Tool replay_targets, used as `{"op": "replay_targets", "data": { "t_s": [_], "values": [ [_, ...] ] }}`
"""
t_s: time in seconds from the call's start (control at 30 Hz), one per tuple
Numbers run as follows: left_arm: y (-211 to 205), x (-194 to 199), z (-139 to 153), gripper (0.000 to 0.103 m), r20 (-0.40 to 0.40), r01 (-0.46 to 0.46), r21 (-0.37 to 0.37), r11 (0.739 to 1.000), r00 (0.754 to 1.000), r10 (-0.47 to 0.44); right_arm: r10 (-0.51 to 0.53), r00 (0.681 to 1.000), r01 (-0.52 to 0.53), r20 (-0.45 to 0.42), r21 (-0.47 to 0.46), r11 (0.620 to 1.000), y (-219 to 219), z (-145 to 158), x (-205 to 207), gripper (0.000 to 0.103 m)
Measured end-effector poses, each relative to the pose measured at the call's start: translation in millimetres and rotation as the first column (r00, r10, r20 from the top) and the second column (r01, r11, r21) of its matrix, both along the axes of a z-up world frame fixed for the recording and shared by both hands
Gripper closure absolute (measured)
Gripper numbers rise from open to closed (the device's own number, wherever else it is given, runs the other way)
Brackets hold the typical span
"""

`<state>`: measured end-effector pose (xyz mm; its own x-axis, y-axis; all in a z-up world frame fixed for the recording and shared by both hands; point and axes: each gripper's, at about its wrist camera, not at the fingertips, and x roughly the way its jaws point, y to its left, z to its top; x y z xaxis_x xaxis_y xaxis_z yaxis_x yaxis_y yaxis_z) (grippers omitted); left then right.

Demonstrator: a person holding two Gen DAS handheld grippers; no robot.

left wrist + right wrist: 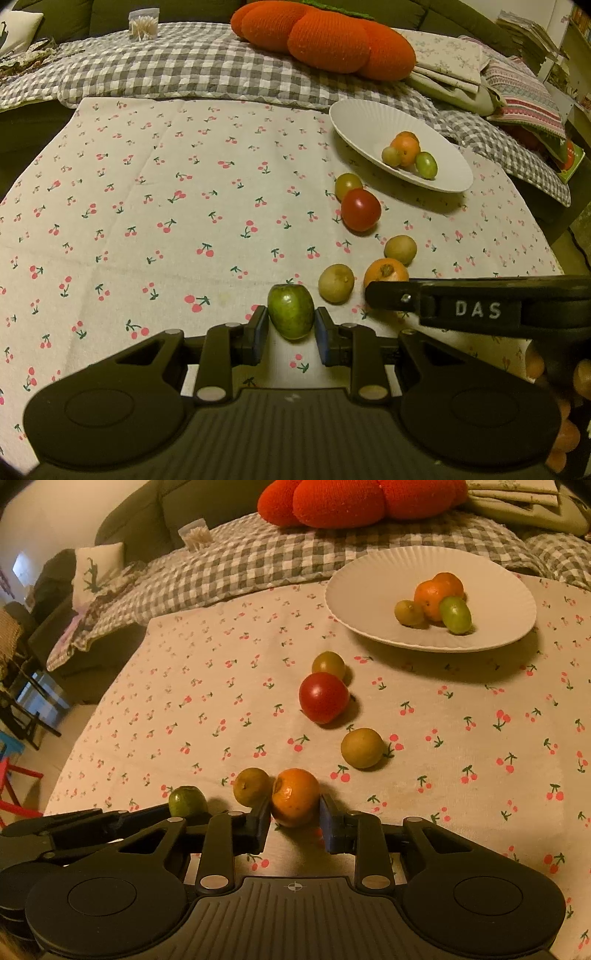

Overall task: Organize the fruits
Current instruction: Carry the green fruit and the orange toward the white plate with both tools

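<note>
My left gripper (291, 334) has its jaws on both sides of a green fruit (291, 311) on the cherry-print cloth, touching or nearly touching it. My right gripper (294, 821) has its jaws around an orange (295, 796) that rests on the cloth, with a small gap at the right pad. The orange also shows in the left wrist view (386, 272), behind the right gripper's finger. A white plate (369, 587) at the back right holds two oranges and two small green fruits. A red tomato (323, 697) and several yellow-green fruits lie between the plate and the grippers.
The cherry-print cloth (147, 221) covers the table. Behind it lie a grey checked blanket (184, 70), a big orange knitted cushion (325, 37) and folded cloths (517, 88). A clear box of cotton swabs (144, 24) stands at the far back left. The table edge drops off at the left (92, 716).
</note>
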<state>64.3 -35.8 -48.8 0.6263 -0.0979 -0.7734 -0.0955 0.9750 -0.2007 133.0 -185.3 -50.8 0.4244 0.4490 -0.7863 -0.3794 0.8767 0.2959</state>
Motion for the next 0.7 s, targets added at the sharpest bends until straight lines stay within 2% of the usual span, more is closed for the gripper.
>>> {"op": "replay_targets", "data": {
  "t_s": [0.7],
  "values": [
    [-7,5,11,0.078,0.067,0.009,0.074,0.997,0.998,-0.014,-0.022,0.999,0.02,0.039,0.055,0.998,-10,23,-1,0.076]
  ]
}}
